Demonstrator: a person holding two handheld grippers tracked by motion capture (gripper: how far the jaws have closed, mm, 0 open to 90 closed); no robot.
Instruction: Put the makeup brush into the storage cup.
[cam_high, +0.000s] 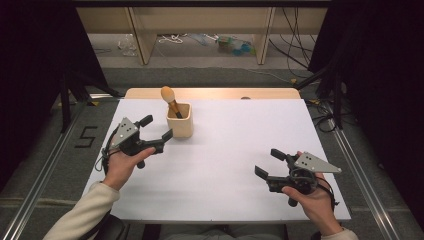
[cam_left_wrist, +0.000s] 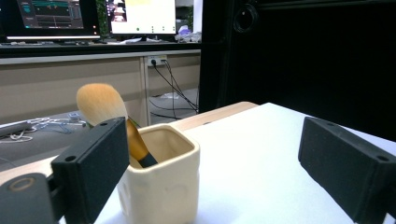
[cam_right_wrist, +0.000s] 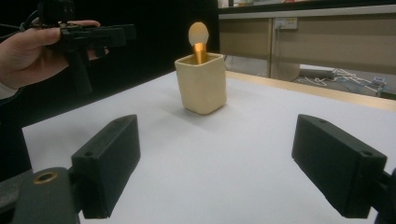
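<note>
White tabletop (cam_high: 225, 165) on a wood base, dark curtains on both sides, a concrete floor with loose cables (cam_high: 175, 39) past the far edge. In the left gripper view, monitors (cam_left_wrist: 49, 16) sit on a bench in the background.

Cream square cup (cam_high: 179, 120) stands upright near the far edge, left of centre. 1 makeup brush (cam_high: 170, 100) is in it, handle down, orange bristle head up and leaning toward the far-left corner. In the left gripper view the cup (cam_left_wrist: 161, 182) sits at bottom left, with the brush head (cam_left_wrist: 100, 102) sticking out above the rim.

Left hand-held gripper (cam_high: 159, 128) is just left of the cup, pointing at it, held above the tabletop by the left hand (cam_high: 125, 162). Jaws spread wide, nothing between the pads, no contact with the cup or the brush. In its own view 1 jaw overlaps the cup's left side, and the other is well off to the right over bare tabletop.

Right hand-held gripper (cam_high: 269, 162) is near the near-right corner, held by the right hand (cam_high: 312, 197), well apart from the cup. Jaws spread, nothing in them. In its own view it looks across bare tabletop at the cup (cam_right_wrist: 201, 81) and the brush (cam_right_wrist: 198, 39), with the left hand-held gripper (cam_right_wrist: 119, 32) at upper left.
</note>
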